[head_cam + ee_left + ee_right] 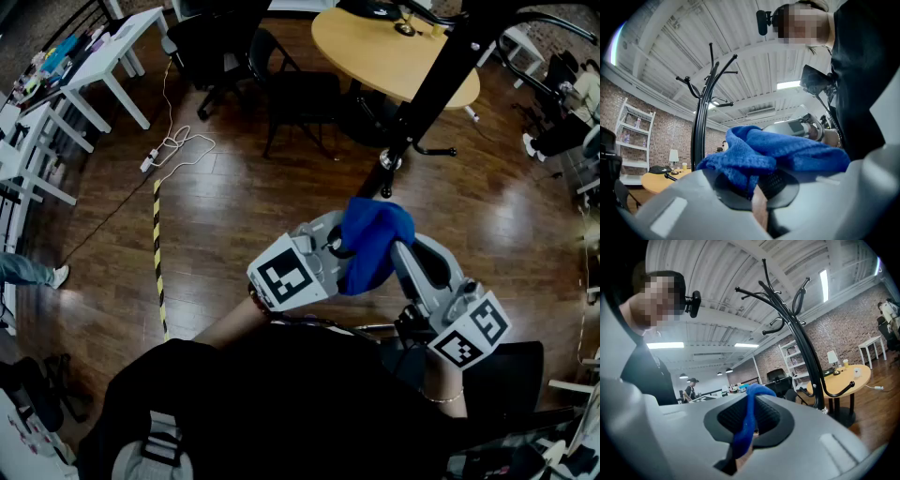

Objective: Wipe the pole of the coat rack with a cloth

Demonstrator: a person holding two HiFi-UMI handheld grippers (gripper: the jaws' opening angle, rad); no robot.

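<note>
A blue cloth (pixel 373 242) hangs bunched between my two grippers, just in front of my body. My left gripper (pixel 330 251) is shut on one side of the cloth (pixel 778 152). My right gripper (pixel 398 251) is shut on a thin edge of the cloth (pixel 747 425). The black coat rack pole (pixel 436 80) rises from its base (pixel 392 161) on the floor ahead, a little beyond the cloth. In the left gripper view the pole (pixel 699 129) stands at left; in the right gripper view the pole (pixel 806 357) stands at right with curved hooks on top.
A round wooden table (pixel 394 47) and black chairs (pixel 300 98) stand behind the rack. White tables (pixel 103 56) line the left wall. A yellow-black striped tape (pixel 157 253) and a white power strip with cable (pixel 155 155) lie on the wooden floor.
</note>
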